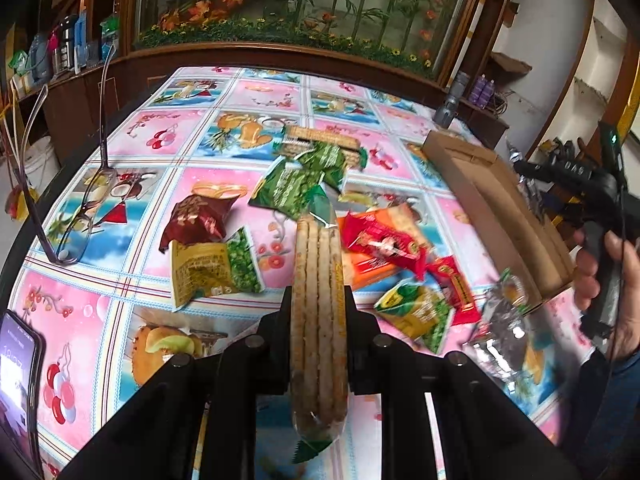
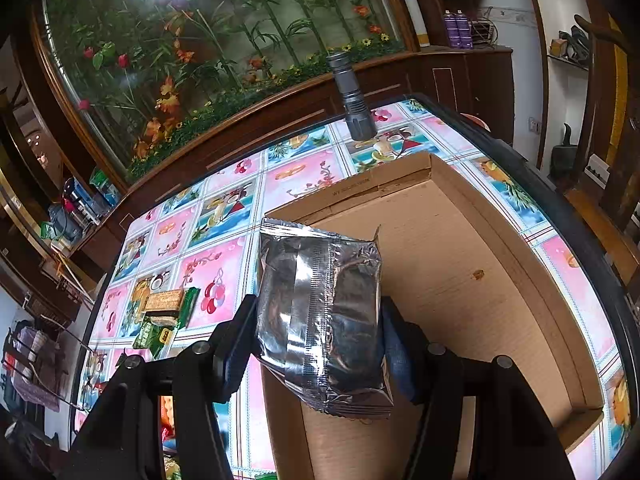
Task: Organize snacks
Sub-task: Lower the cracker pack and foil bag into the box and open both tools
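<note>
Both grippers loaded; cardboard box [image 2: 460,248] receiving.
Right gripper [image 2: 320,320] pinches a silver foil packet [image 2: 320,304] above the box's near-left corner, evidently for deposit. Left gripper [image 1: 319,312] clamps a cracker sleeve [image 1: 319,312] left of the box, over loose snacks [image 1: 384,248] on the desk [image 1: 120,288].

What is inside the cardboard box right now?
The cardboard box shows only bare floor. The silver foil packet, clamped in the right gripper above its near edge, covers the near-left part, so that stays unseen.
</note>
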Tool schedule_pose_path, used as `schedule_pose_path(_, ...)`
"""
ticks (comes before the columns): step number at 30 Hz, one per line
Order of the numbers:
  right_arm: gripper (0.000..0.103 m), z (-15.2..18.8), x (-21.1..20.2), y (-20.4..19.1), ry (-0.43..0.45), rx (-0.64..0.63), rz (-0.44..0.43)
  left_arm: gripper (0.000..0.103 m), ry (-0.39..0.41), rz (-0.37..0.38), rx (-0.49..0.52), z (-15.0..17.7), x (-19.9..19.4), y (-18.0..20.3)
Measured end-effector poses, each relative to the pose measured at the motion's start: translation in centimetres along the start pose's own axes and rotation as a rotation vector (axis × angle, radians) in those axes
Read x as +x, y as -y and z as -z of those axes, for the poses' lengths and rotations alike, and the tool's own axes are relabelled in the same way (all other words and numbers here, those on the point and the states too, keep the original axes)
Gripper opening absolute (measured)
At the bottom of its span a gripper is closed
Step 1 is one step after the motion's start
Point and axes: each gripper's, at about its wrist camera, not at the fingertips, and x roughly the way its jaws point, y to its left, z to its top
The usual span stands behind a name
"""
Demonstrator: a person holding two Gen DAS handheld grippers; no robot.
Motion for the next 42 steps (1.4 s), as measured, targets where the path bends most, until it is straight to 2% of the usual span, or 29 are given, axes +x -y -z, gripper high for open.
schedule_pose_path(14,0.063,-1.4,0.1,2.3,0.005,0.025,0.014,0.018,0.048,0.118,0.028,-4.9,-1.9,5.0)
schedule_pose_path(23,0.063,-3.3,1.3,6.7,-0.042,0.1,0.005,0.018,0.026,0.227,0.089,-10.2,0.4,12.4)
schedule_pose_path(27,0.063,-4.1,1.5,9.1,-0.047,0.155,0.005,0.018,0.013,0.279,0.121,-12.3,3.1,17.1)
schedule_pose_path(30,0.063,-4.4,1.6,10.2,-0.055,0.179,0.001,0.018,-0.009,0.309,0.117,-13.4,6.6,20.1)
schedule_pose_path(37,0.063,-4.8,2.4,11.7,-0.078,0.191,0.016,0.018,-0.105,0.314,0.081,-13.4,14.9,23.2)
schedule_pose_path(42,0.063,-4.6,3.2,11.4,-0.105,0.171,0.026,0.018,-0.161,0.3,0.087,-12.3,17.9,23.7)
